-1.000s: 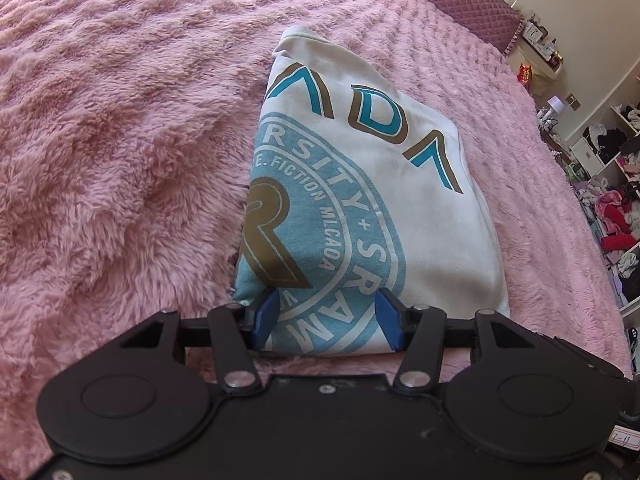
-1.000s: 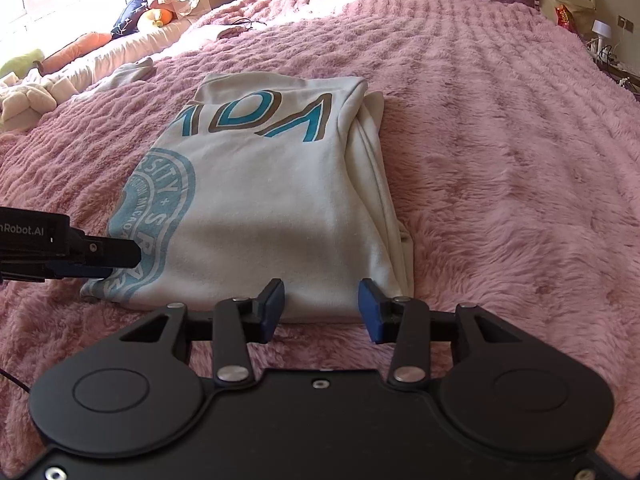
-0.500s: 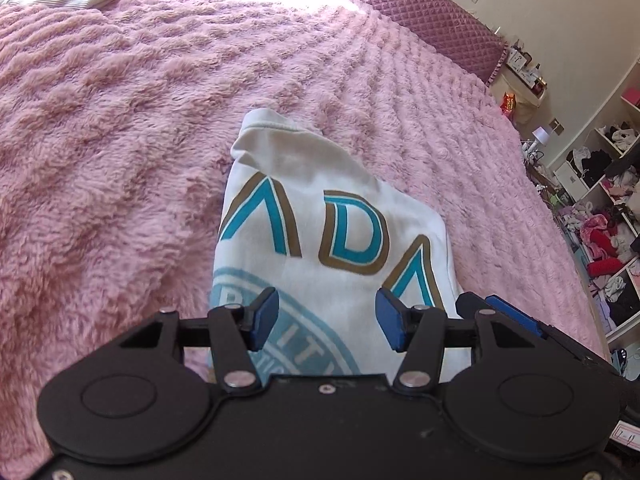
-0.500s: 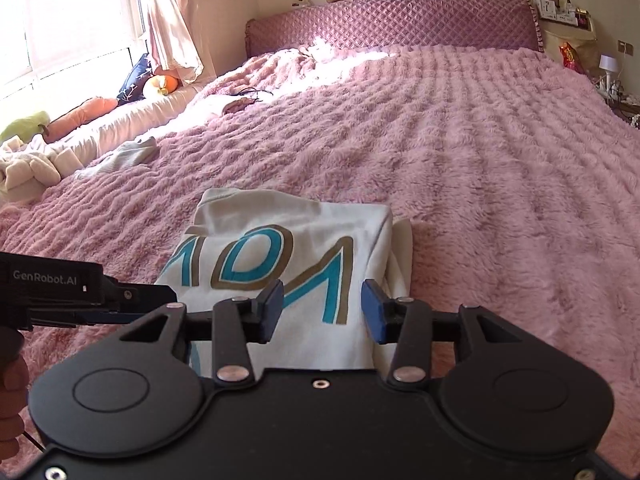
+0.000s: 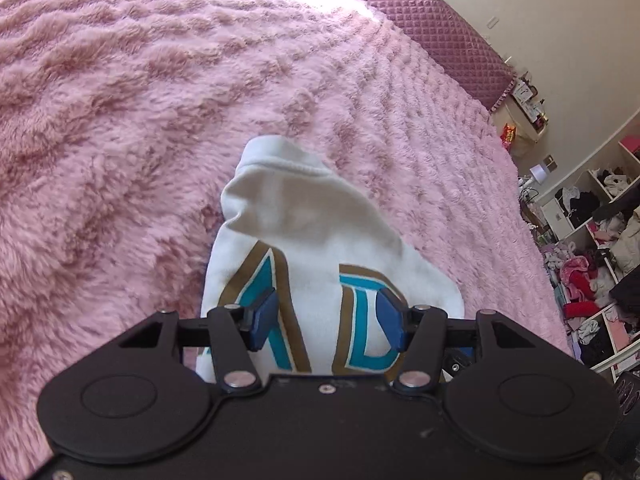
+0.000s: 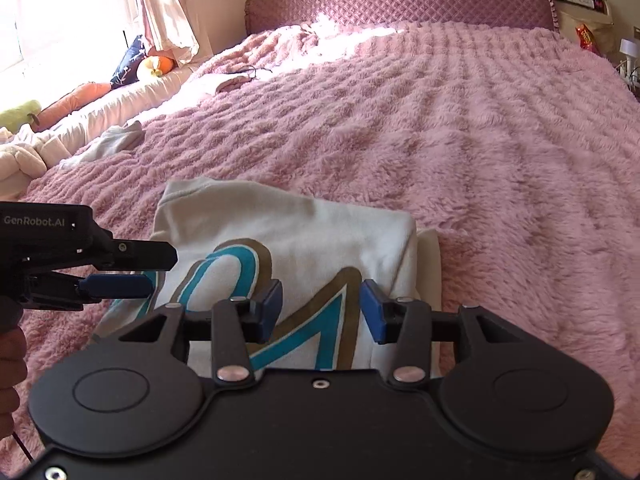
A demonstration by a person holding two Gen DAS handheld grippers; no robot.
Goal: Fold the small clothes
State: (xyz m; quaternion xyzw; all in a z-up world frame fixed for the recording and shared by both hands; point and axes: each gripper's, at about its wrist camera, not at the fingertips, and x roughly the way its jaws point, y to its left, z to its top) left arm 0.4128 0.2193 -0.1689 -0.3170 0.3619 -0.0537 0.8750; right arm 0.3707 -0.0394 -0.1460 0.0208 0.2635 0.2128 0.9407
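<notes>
A white garment (image 5: 320,232) with teal and gold letters lies folded on the pink fluffy bed cover (image 5: 120,100). It also shows in the right wrist view (image 6: 288,232). My left gripper (image 5: 326,322) is open, over the garment's lettered part, with nothing between its blue pads. My right gripper (image 6: 320,312) is open too, above the garment's right half. The left gripper also shows from the side in the right wrist view (image 6: 116,270), at the garment's left edge.
The quilted purple headboard (image 6: 400,0) stands at the far end of the bed. Plush toys and loose clothes (image 6: 60,120) lie along the window side on the left. Shelves with piled clothes (image 5: 592,260) stand to the right of the bed.
Both grippers have moved forward from the garment's near edge to over its far, lettered half. Both have stayed open and empty. The garment has not moved.
</notes>
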